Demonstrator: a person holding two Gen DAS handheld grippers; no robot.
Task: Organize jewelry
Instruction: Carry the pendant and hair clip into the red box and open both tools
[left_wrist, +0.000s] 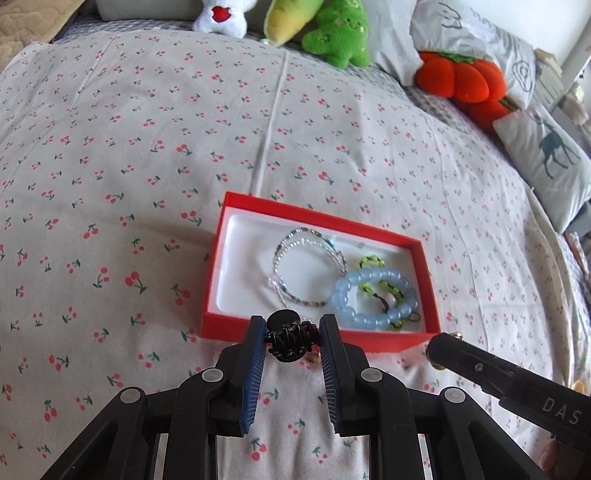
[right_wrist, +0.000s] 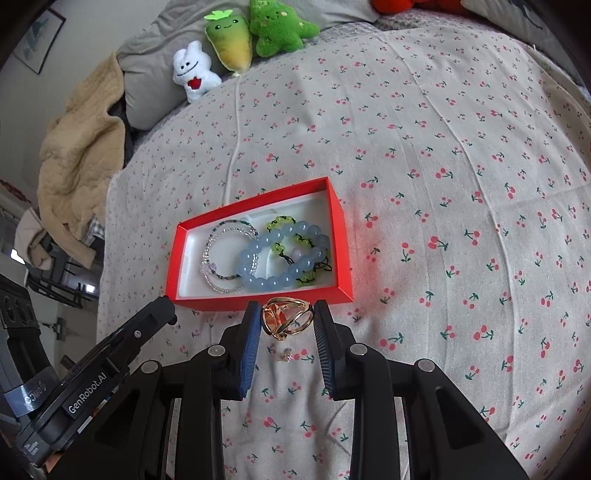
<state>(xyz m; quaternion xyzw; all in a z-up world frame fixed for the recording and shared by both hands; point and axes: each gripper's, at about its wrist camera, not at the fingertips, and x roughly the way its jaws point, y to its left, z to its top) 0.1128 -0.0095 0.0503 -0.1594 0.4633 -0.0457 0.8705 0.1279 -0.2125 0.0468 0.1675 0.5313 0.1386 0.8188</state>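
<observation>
A red box (left_wrist: 424, 258) with a white lining lies on the cherry-print bedspread; it also shows in the right wrist view (right_wrist: 341, 229). Inside lie a pale blue bead bracelet (left_wrist: 373, 277) (right_wrist: 258, 284), clear beaded bangles (left_wrist: 295, 251) (right_wrist: 221, 240) and a green and black bracelet (left_wrist: 371, 262) (right_wrist: 280, 223). My left gripper (left_wrist: 291, 341) is shut on a black hair claw (left_wrist: 286, 341) just before the box's near wall. My right gripper (right_wrist: 287, 319) is shut on a gold hair clip (right_wrist: 286, 319) at the box's near wall. A small earring (right_wrist: 287, 353) lies on the bedspread below it.
Plush toys line the head of the bed: a white one (right_wrist: 192, 74), a yellow-green one (right_wrist: 231, 40), a green one (right_wrist: 277, 26) and an orange one (left_wrist: 461, 79). A deer pillow (left_wrist: 546, 162) lies right. A tan blanket (right_wrist: 77, 158) hangs off the left.
</observation>
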